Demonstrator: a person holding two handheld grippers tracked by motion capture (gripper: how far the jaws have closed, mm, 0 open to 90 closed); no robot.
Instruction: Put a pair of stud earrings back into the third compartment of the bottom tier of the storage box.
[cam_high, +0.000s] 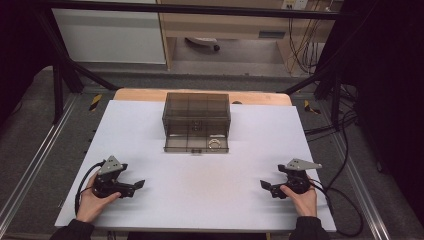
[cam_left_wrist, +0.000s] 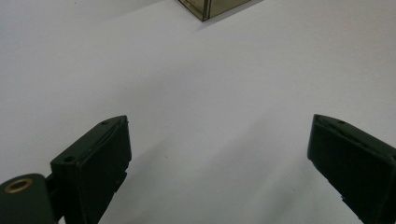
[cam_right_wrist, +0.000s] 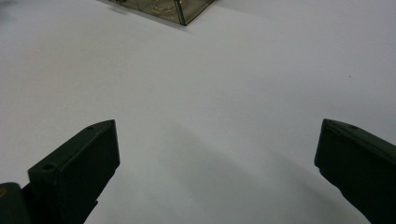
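— Both grippers, left gripper (cam_high: 141, 184) and right gripper (cam_high: 264, 185), are held wide and empty at the bench's (cam_high: 200, 190) near edge.
— No step is begun; the drawer box (cam_high: 196, 122), well apart at the far side with its drawer pulled out, must be reached first.

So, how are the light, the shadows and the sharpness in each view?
High view: dim, soft, even light on the white table sheet; smoky transparent drawer box rather grainy. Left gripper view: open black jaws blurred, faint shadows beneath. Right gripper view: the same, box corner soft.
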